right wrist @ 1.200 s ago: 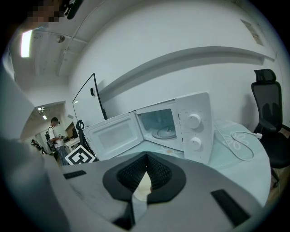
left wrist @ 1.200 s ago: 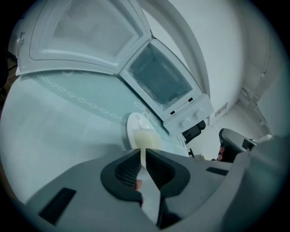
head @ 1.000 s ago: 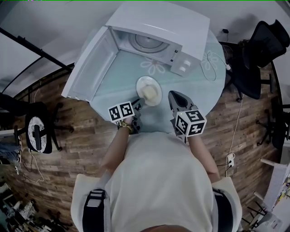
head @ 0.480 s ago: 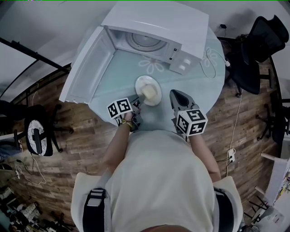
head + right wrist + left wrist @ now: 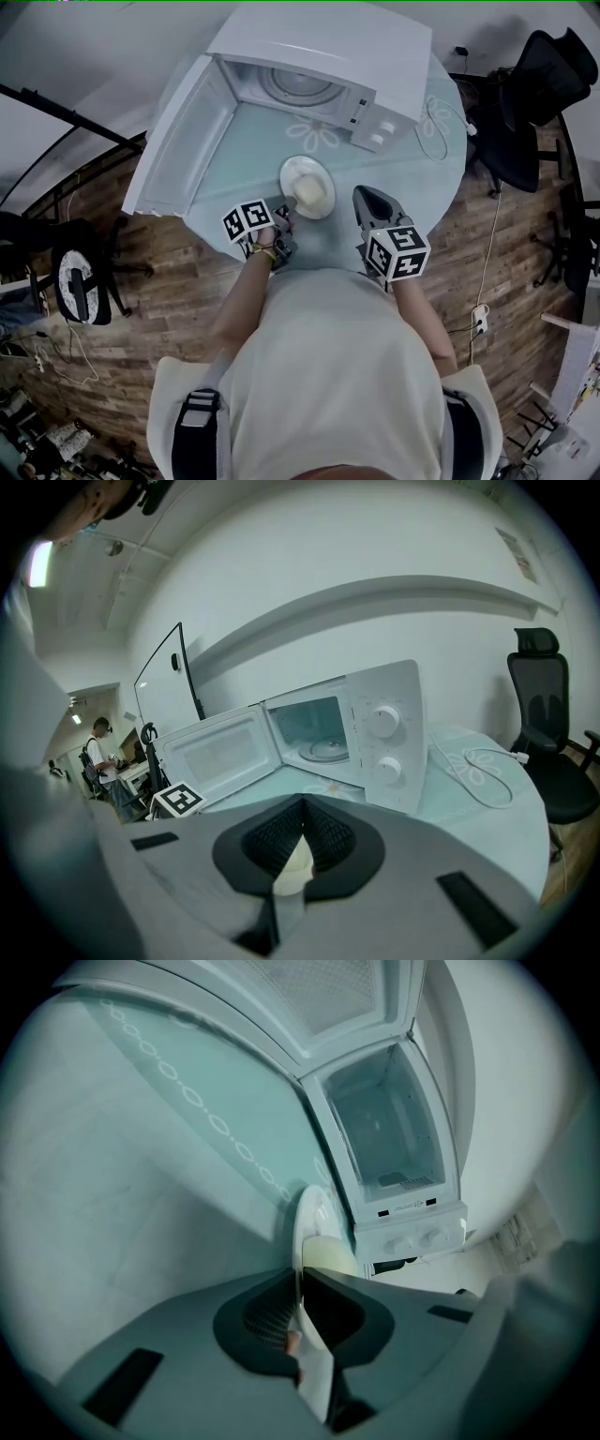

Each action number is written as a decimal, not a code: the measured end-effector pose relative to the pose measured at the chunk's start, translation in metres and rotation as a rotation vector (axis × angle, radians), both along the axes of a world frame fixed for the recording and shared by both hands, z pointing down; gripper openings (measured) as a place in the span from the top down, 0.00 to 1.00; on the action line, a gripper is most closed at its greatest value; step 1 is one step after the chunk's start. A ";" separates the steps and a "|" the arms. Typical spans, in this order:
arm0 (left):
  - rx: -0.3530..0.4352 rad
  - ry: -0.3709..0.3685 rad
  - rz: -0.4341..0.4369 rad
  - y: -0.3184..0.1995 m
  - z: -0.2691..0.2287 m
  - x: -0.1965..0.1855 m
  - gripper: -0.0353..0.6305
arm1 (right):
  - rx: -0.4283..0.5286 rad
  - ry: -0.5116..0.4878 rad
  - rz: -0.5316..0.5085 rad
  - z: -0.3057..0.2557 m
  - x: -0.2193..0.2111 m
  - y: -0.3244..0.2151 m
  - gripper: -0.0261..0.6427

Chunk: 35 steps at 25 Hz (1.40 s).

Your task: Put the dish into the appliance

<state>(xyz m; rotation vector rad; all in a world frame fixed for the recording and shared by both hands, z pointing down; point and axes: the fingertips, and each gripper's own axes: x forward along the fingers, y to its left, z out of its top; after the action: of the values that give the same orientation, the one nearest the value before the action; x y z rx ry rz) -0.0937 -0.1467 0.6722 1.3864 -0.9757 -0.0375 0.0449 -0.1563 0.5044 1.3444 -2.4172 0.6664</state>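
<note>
A white dish (image 5: 298,172) carrying a pale cream lump of food sits on the teal table in front of the white microwave (image 5: 319,66), whose door (image 5: 183,141) stands wide open. My left gripper (image 5: 284,214) is at the dish's near left rim. In the left gripper view the dish (image 5: 312,1227) stands edge-on between the jaws of the left gripper (image 5: 300,1283), which are closing onto that rim. My right gripper (image 5: 367,195) hovers to the right of the dish, apart from it. The right gripper (image 5: 302,803) is shut and empty, pointing at the microwave (image 5: 375,733).
The round table (image 5: 412,178) holds a white cable (image 5: 436,127) beside the microwave. A black office chair (image 5: 548,84) stands at the right, another black chair (image 5: 80,277) at the left on the wood floor. A person (image 5: 98,747) stands far off.
My left gripper has edged forward to the dish's rim and its jaws have narrowed around it. The right gripper has barely moved.
</note>
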 end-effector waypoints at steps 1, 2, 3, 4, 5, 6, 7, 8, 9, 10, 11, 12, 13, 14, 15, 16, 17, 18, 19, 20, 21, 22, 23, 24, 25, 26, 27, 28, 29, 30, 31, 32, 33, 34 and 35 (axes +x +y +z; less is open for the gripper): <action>0.001 0.010 -0.003 0.000 0.000 0.000 0.90 | 0.000 0.000 0.000 0.000 0.000 0.000 0.95; 0.005 0.026 -0.010 -0.001 -0.001 0.000 0.90 | 0.000 0.000 0.000 0.000 0.000 -0.001 0.95; 0.011 0.044 -0.020 -0.001 -0.003 0.000 0.91 | 0.001 0.000 0.000 0.000 0.000 -0.001 0.95; 0.019 0.061 -0.026 -0.002 -0.005 0.000 0.91 | 0.002 0.000 -0.001 0.000 -0.001 -0.001 0.95; 0.029 0.070 -0.026 -0.002 -0.007 0.000 0.91 | 0.002 0.000 -0.002 0.000 -0.001 -0.001 0.95; 0.041 0.075 -0.021 -0.003 -0.009 0.000 0.92 | 0.002 0.001 -0.002 0.000 -0.001 -0.001 0.95; 0.053 0.076 -0.015 -0.003 -0.011 0.001 0.92 | 0.003 0.001 -0.002 0.000 -0.001 -0.001 0.95; 0.063 0.077 -0.009 -0.004 -0.013 0.001 0.92 | 0.003 0.001 -0.002 0.000 -0.002 -0.001 0.95; 0.073 0.078 -0.005 -0.005 -0.015 0.001 0.92 | 0.003 0.001 -0.002 0.000 -0.002 -0.001 0.95; 0.083 0.078 -0.001 -0.006 -0.017 0.001 0.92 | 0.002 0.001 -0.003 0.001 -0.003 -0.001 0.95; 0.091 0.078 0.003 -0.007 -0.019 0.001 0.92 | 0.002 0.001 -0.005 0.001 -0.003 -0.001 0.95; 0.098 0.079 0.006 -0.007 -0.022 0.002 0.92 | 0.001 0.002 -0.006 0.001 -0.003 -0.001 0.95; 0.102 0.080 0.009 -0.008 -0.024 0.002 0.92 | 0.001 0.002 -0.007 0.001 -0.003 -0.001 0.95; 0.107 0.081 0.010 -0.008 -0.026 0.002 0.92 | 0.000 0.002 -0.008 0.002 -0.003 0.000 0.95; 0.112 0.083 0.009 -0.009 -0.027 0.001 0.92 | -0.001 0.002 -0.008 0.002 -0.003 0.000 0.95; 0.117 0.085 0.007 -0.009 -0.028 0.000 0.92 | -0.001 0.001 -0.008 0.003 -0.004 0.000 0.95; 0.123 0.090 0.002 -0.009 -0.029 -0.001 0.92 | -0.001 0.001 -0.008 0.003 -0.004 0.000 0.95; 0.128 0.098 -0.005 -0.010 -0.031 -0.002 0.92 | -0.001 0.001 -0.009 0.003 -0.004 0.000 0.95; 0.134 0.108 -0.013 -0.011 -0.032 -0.004 0.92 | -0.001 0.000 -0.010 0.003 -0.004 0.001 0.95; 0.139 0.116 -0.022 -0.012 -0.034 -0.005 0.92 | -0.001 0.000 -0.011 0.003 -0.005 0.001 0.95; 0.145 0.123 -0.030 -0.014 -0.036 -0.006 0.92 | -0.001 0.000 -0.012 0.003 -0.005 0.001 0.95; 0.151 0.128 -0.036 -0.016 -0.038 -0.008 0.92 | -0.002 0.000 -0.012 0.004 -0.005 0.001 0.95; 0.156 0.132 -0.041 -0.018 -0.040 -0.009 0.92 | -0.002 0.000 -0.012 0.004 -0.005 0.000 0.95; 0.160 0.137 -0.046 -0.021 -0.042 -0.010 0.92 | -0.003 0.000 -0.012 0.004 -0.005 0.000 0.95; 0.164 0.142 -0.052 -0.024 -0.044 -0.011 0.92 | -0.004 0.000 -0.012 0.004 -0.005 -0.001 0.95; 0.167 0.148 -0.058 -0.028 -0.046 -0.012 0.92 | -0.005 0.000 -0.013 0.004 -0.005 -0.001 0.95; 0.172 0.153 -0.064 -0.032 -0.049 -0.012 0.92 | -0.006 0.000 -0.013 0.005 -0.005 -0.002 0.95; 0.178 0.156 -0.069 -0.036 -0.052 -0.013 0.92 | -0.008 0.000 -0.013 0.005 -0.004 -0.002 0.95; 0.186 0.158 -0.073 -0.041 -0.054 -0.013 0.92 | -0.011 0.000 -0.012 0.006 -0.004 -0.002 0.95; 0.193 0.159 -0.077 -0.046 -0.057 -0.014 0.92 | -0.013 0.000 -0.011 0.006 -0.004 -0.003 0.95; 0.201 0.160 -0.082 -0.052 -0.060 -0.014 0.92 | -0.015 0.000 -0.011 0.007 -0.005 -0.003 0.95; 0.209 0.163 -0.088 -0.058 -0.064 -0.015 0.92 | -0.017 0.000 -0.011 0.007 -0.005 -0.004 0.95; 0.217 0.168 -0.097 -0.064 -0.068 -0.016 0.92 | -0.018 0.001 -0.011 0.008 -0.005 -0.004 0.95; 0.225 0.176 -0.108 -0.071 -0.071 -0.017 0.92 | -0.020 0.001 -0.010 0.008 -0.005 -0.005 0.95; 0.232 0.185 -0.121 -0.077 -0.075 -0.019 0.92 | -0.022 0.001 -0.009 0.009 -0.005 -0.005 0.95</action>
<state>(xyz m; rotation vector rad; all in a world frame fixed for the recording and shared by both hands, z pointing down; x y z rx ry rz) -0.1124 -0.2242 0.5969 1.5040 -0.9190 -0.3736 0.0394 -0.1617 0.5134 1.3244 -2.4065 0.6885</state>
